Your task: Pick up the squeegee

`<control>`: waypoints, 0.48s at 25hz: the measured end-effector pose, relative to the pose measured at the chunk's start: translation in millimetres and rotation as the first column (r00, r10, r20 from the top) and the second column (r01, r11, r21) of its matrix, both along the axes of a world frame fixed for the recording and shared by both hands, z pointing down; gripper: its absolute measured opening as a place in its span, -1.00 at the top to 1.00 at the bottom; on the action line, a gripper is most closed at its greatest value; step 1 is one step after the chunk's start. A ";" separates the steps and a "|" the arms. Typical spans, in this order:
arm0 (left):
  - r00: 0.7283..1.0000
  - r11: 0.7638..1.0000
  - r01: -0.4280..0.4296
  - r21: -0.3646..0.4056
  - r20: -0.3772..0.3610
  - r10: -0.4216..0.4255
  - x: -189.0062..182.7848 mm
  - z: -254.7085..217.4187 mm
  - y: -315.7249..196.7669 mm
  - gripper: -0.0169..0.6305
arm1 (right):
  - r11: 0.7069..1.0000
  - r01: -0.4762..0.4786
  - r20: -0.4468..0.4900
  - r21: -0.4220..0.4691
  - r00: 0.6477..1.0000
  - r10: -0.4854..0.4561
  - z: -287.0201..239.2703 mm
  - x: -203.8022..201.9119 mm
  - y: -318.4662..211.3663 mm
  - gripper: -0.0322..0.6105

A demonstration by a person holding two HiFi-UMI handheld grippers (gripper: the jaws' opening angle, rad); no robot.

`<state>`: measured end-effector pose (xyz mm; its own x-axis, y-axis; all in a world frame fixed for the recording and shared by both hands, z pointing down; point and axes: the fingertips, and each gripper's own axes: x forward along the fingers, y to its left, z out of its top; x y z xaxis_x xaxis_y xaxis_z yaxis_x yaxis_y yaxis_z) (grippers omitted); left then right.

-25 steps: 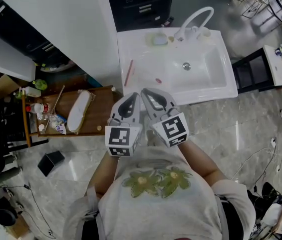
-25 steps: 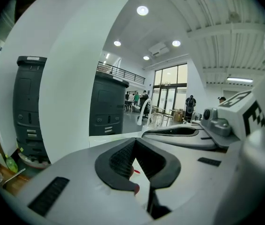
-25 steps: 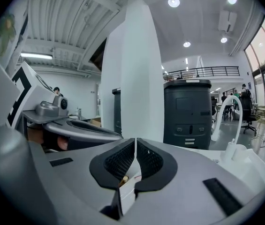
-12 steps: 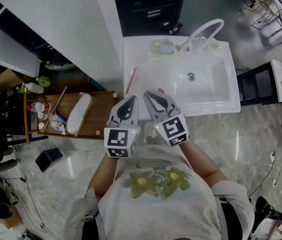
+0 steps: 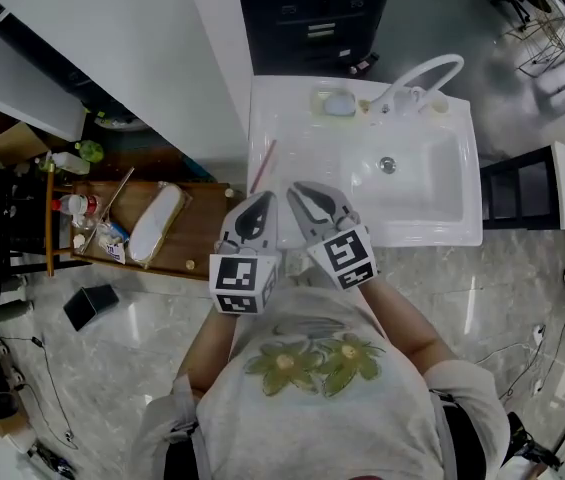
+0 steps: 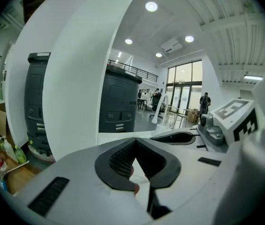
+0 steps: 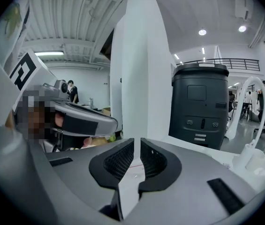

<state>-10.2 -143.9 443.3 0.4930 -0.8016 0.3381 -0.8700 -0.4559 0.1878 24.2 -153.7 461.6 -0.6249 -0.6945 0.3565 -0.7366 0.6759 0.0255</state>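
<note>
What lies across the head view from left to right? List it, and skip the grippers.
Small black box → white oblong pack on the wooden bench → thin red stick → pale round dish → white curved faucet → black side stand.

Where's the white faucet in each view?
Head view: faucet upper right, at the sink's back edge.
Left gripper view: faucet small, right of centre.
Right gripper view: faucet arching near right edge.
Shared landmark: dark cabinet behind it.

No legible text on anything visible.
</note>
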 end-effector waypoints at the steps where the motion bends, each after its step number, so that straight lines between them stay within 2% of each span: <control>1: 1.000 1.000 0.004 -0.001 0.001 -0.004 -0.1 0.7 -1.3 0.92 | 1.000 0.003 -0.002 -0.002 1.000 -0.003 1.6 0.1 -2.1 0.82; 12: 0.999 0.999 0.038 -0.024 0.013 -0.037 -2.3 9.2 -9.6 0.92 | 0.996 0.054 -0.064 -0.074 0.996 -0.058 33.2 -1.2 -12.4 0.82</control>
<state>-12.5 -153.5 452.5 0.4583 -0.8109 0.3639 -0.8888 -0.4184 0.1872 23.0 -166.1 494.8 -0.6356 -0.6303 0.4458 -0.6959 0.7178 0.0228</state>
